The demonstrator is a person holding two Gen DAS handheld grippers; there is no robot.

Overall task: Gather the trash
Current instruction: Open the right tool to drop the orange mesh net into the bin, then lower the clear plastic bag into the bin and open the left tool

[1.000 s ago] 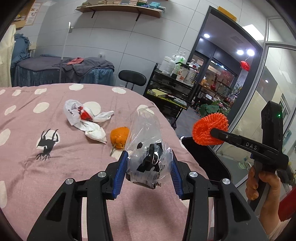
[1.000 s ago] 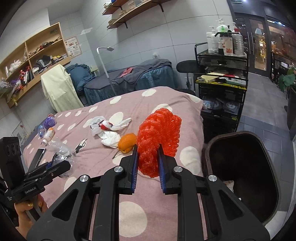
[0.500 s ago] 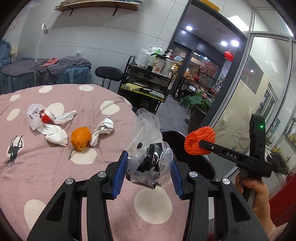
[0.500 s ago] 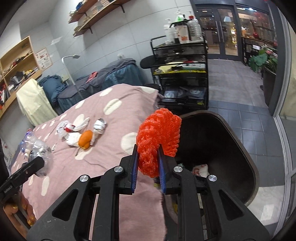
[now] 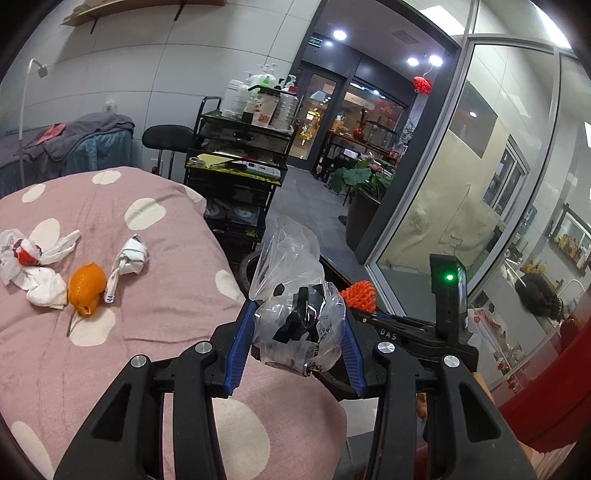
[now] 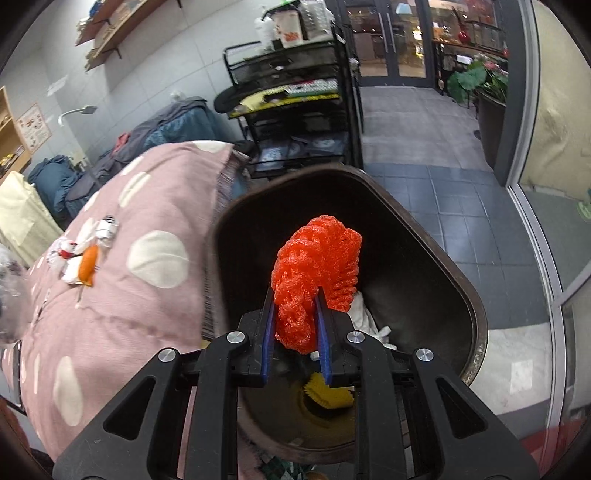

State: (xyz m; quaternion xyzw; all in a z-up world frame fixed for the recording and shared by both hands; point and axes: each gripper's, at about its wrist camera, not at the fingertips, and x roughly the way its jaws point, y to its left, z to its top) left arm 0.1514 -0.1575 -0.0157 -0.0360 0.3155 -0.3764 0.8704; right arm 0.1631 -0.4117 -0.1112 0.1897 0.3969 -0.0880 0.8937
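Two grippers: left gripper (image 5: 297,349), right gripper (image 6: 295,330). One clear plastic bag (image 5: 295,295). One orange foam net (image 6: 317,273). One dark bin (image 6: 436,258). One orange fruit (image 5: 85,288). Two crumpled white wrappers: (image 5: 27,269), (image 5: 129,260).

The walls (image 5: 122,66) are of large pale grey tiles, and a wooden shelf (image 5: 147,7) hangs high on them. The floor (image 6: 436,155) is of grey tiles. A bed (image 5: 110,206) has a pink cover with white dots. Behind it stands a black stool (image 5: 166,136) and a black cart (image 5: 236,147) with bottles (image 5: 258,96) on top. A second bed (image 5: 74,147) with grey and blue covers is by the wall, beside a thin white lamp (image 5: 27,88). On the right stands a glass wall (image 5: 480,166) in a grey frame. Round ceiling lights (image 5: 421,61) shine beyond a doorway, and a green plant (image 5: 362,181) stands there.
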